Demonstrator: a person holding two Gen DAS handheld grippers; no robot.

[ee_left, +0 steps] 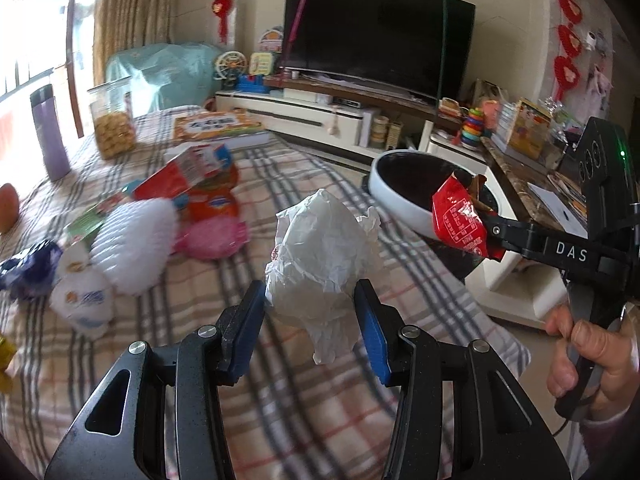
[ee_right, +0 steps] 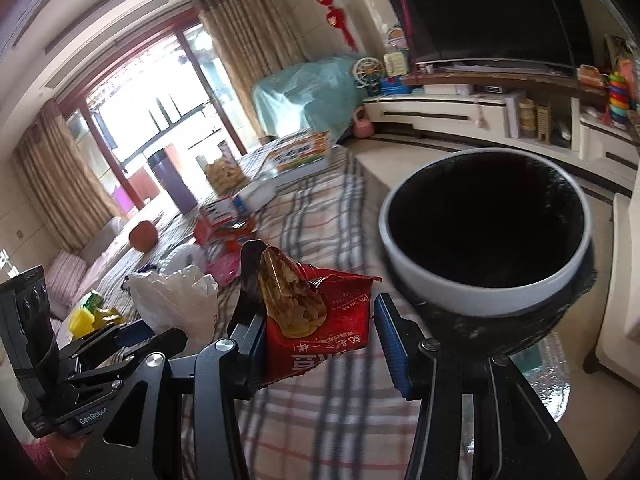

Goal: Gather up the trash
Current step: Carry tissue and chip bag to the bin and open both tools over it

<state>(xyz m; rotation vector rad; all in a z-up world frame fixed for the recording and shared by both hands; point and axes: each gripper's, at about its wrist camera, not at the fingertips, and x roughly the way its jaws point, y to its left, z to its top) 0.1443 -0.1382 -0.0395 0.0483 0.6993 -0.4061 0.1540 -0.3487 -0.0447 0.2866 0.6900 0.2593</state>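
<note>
- Left wrist view: the left gripper (ee_left: 310,320) is clenched on a crumpled white paper wad (ee_left: 320,256), its blue pads pressing the lower sides of the wad, which is lifted clear of the plaid-covered surface (ee_left: 280,392).
- In the same view the right gripper (ee_left: 486,228) reaches in from the right edge, carried by a person's hand (ee_left: 580,348), and grasps a red snack wrapper (ee_left: 462,220) at its tip.
- The wrapper hangs in front of the near rim of the white-rimmed trash bin (ee_left: 400,196), whose inside is lined dark; whether wrapper and rim touch I cannot tell.
- Right wrist view: the red snack wrapper (ee_right: 320,320) sits between the fingers of the right gripper (ee_right: 320,344), pressed against the left pad, torn open at the top with a clear, crumpled inner part showing.
- The bin (ee_right: 480,288) stands just to the right of the wrapper, its open mouth tilted toward the camera.
- To the left of the wrapper the paper wad (ee_right: 176,300) is seen held in the left gripper (ee_right: 140,332).
- Still lying on the surface behind the paper wad: a white bristly foam net (ee_left: 132,244), a pink one (ee_left: 216,236), a red and orange carton (ee_left: 188,176), a white printed pouch (ee_left: 84,300) and a dark blue wrapper (ee_left: 28,268).
- Farther back stand a purple flask (ee_left: 50,132) and a clear jar of snacks (ee_left: 112,120).
</note>
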